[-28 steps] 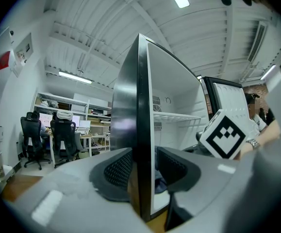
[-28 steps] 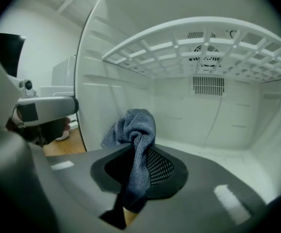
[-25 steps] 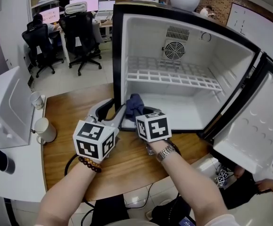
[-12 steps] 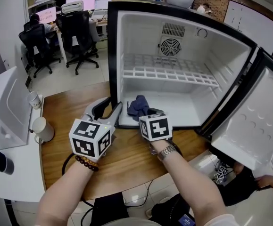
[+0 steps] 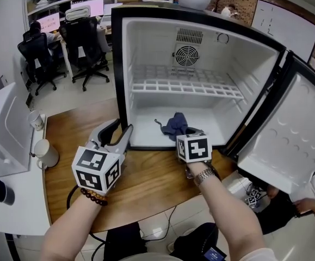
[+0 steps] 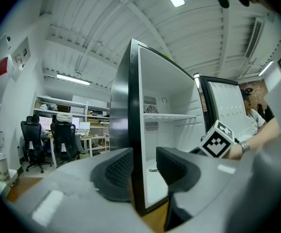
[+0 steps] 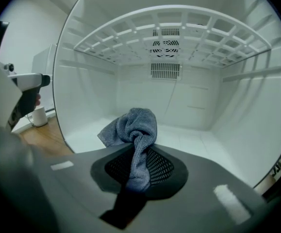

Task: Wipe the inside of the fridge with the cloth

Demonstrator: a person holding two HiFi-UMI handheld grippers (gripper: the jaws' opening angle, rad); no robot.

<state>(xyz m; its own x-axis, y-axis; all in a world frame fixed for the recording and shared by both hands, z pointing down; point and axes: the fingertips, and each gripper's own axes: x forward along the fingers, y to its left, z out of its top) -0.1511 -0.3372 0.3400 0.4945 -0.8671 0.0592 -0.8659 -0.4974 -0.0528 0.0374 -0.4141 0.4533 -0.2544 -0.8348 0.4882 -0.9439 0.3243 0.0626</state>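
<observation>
Some of the cloth (image 5: 175,124) hides behind the right hand-held gripper (image 5: 186,137).

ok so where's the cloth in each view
head view: cloth at centre, low inside the fridge, near its front edge.
left gripper view: not clearly in it.
right gripper view: cloth at centre frame, pinched between the jaws.
shared landmark: the round fan grille on the fridge's back wall, seen in all three.
</observation>
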